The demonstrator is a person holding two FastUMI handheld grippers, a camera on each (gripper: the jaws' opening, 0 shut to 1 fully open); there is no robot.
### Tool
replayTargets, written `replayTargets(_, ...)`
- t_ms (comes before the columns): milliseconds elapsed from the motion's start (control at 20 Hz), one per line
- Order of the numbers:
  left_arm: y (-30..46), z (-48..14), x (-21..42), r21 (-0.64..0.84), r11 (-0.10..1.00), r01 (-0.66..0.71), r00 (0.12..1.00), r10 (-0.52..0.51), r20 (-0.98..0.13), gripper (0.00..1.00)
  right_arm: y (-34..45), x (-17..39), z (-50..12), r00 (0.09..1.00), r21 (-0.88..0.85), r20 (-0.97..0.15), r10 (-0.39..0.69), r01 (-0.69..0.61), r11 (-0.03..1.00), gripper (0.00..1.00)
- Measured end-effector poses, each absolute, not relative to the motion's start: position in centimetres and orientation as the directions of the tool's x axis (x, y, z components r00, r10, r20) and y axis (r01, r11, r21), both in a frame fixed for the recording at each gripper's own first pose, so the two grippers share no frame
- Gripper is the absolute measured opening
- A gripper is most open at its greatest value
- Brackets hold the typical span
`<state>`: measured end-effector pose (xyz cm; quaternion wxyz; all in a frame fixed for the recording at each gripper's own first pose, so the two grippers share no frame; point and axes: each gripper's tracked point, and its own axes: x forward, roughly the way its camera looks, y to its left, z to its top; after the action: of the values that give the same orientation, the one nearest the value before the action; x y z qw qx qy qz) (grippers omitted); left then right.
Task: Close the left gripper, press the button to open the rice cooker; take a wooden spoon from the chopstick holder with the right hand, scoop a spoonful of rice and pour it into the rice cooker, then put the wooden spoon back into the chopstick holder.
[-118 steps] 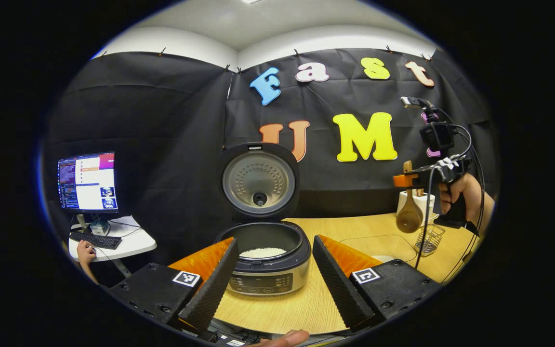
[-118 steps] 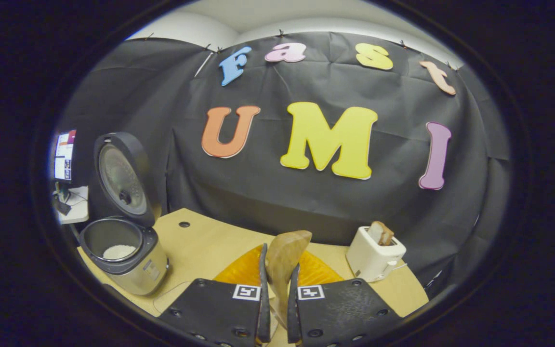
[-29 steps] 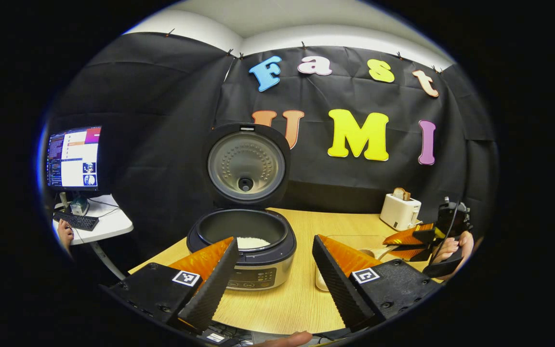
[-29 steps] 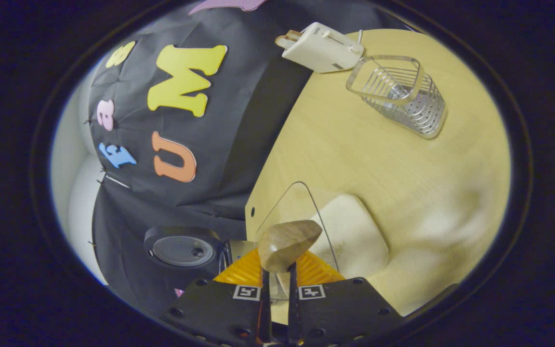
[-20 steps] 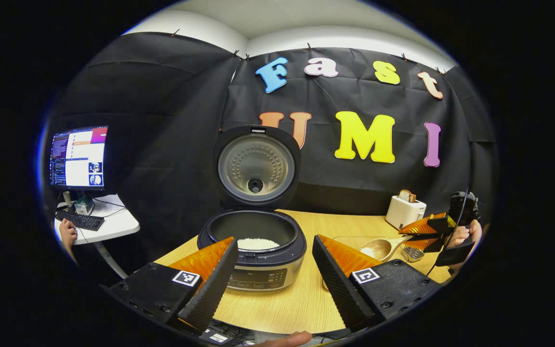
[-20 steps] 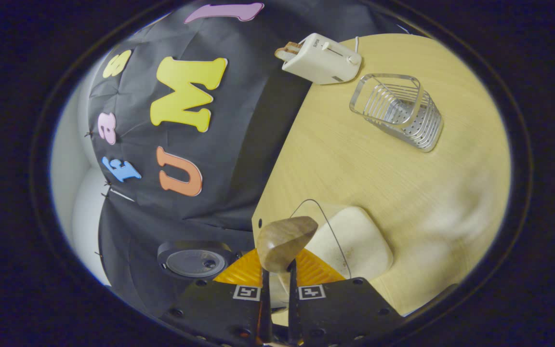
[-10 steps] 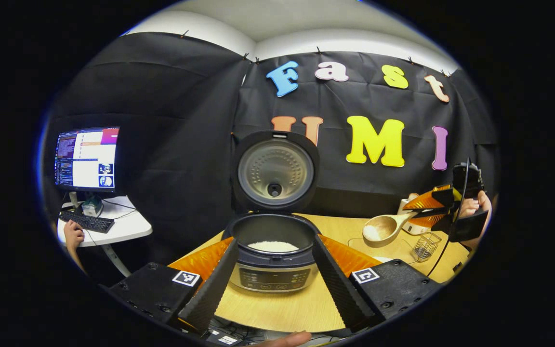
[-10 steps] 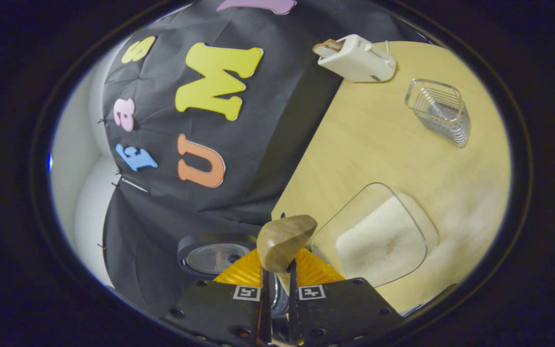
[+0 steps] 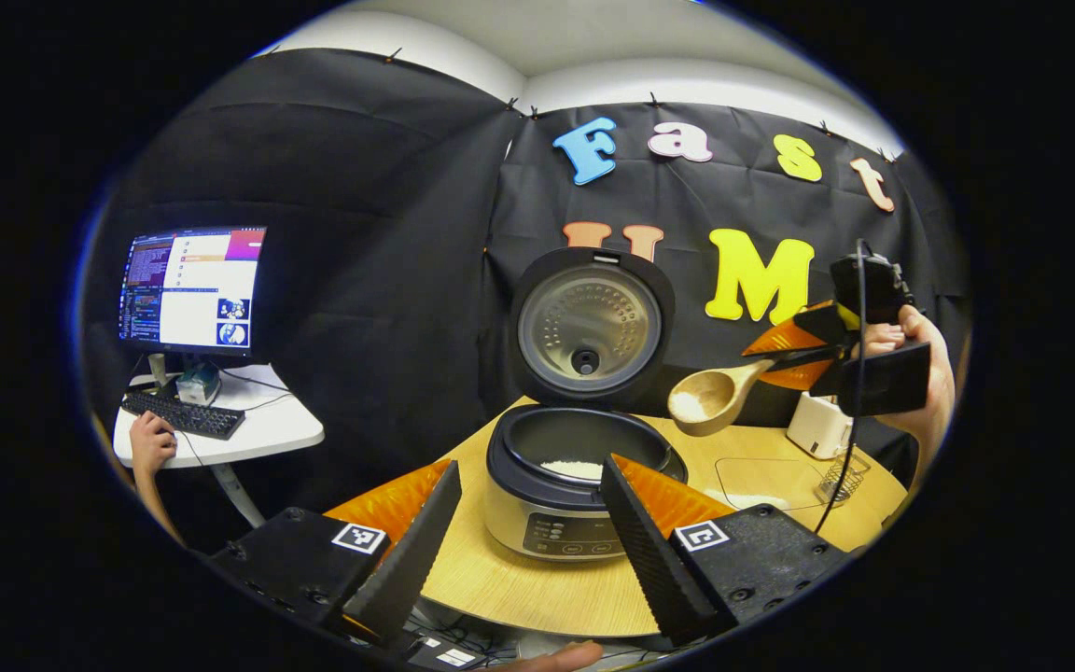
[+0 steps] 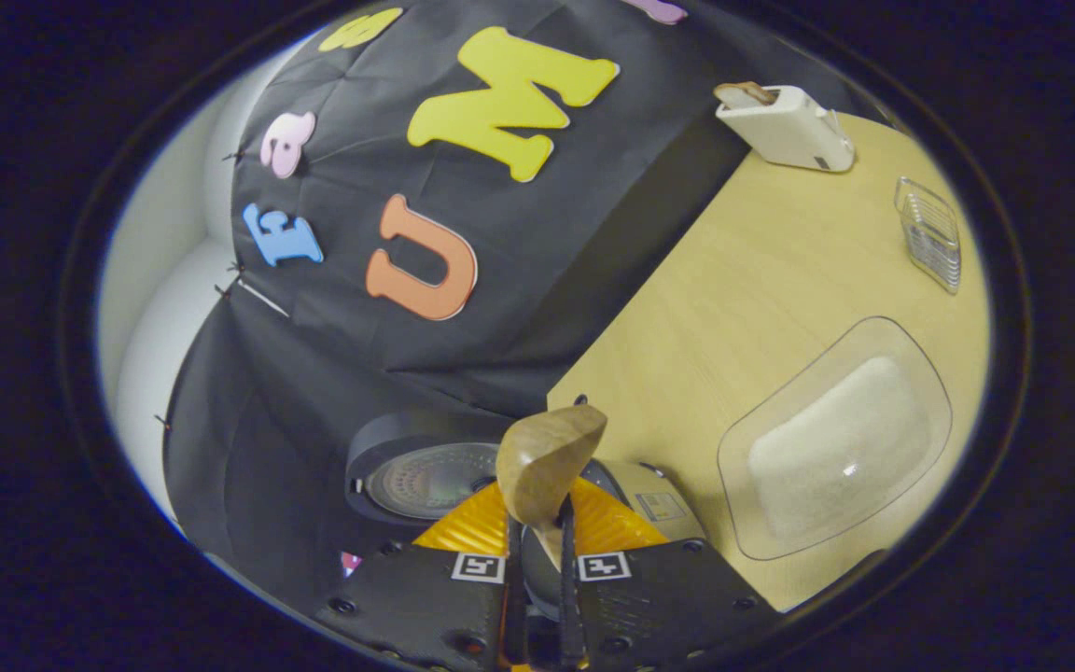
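Note:
The rice cooker point(image 9: 564, 509) stands open on the wooden table, its lid point(image 9: 591, 327) upright, with some white rice point(image 9: 571, 467) in the pot. My left gripper point(image 9: 528, 546) is open in front of it, a finger on either side of the cooker's front. My right gripper point(image 9: 794, 353), held by a hand, is shut on the handle of the wooden spoon point(image 9: 713, 397). The spoon's bowl hangs just above the cooker's right rim and looks pale inside. In the right gripper view the spoon point(image 10: 547, 462) sticks out between the shut fingers of my right gripper point(image 10: 537, 551), above the cooker lid point(image 10: 425, 481).
A clear tray of rice point(image 10: 841, 443) lies on the table right of the cooker point(image 10: 649, 499). Farther off stand the wire chopstick holder point(image 10: 931, 233) and a white toaster point(image 10: 785, 112). At the left a monitor point(image 9: 192, 303) stands on a side desk, where a person's hand point(image 9: 150, 443) rests.
My right gripper has lifted the spoon out of the clear tray and carried it up and left toward the cooker. The left gripper has stayed open.

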<state>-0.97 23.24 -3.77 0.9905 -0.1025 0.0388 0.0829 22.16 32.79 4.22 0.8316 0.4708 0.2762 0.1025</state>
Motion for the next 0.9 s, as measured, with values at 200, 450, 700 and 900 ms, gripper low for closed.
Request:
replayTargets(200,24.6,-4.3,-1.1,-0.204,0.96,-0.191,0.98,0.173,-0.103,0.96,37.9,24.7,2.0,0.797,0.758,-0.434,0.42,0.071,0.649,0.14)
replayTargets(450,25.1,-4.9,-0.9,-0.21,0.957,-0.201,0.977,0.179,-0.118,0.96,39.3,25.8,1.6,0.804,0.685,-0.452,0.386,0.037,0.727,0.13)
replayTargets(700,24.9,-4.8,-0.9,-0.203,0.96,-0.192,0.978,0.171,-0.119,0.97,39.7,26.8,4.2,0.862,0.487,-0.379,0.337,-0.124,0.864,0.13)
replayTargets(900,24.7,-4.7,-0.9,-0.191,0.965,-0.179,0.981,0.161,-0.108,0.96,41.8,26.7,4.9,0.864,0.274,-0.344,0.369,-0.283,0.919,0.13)
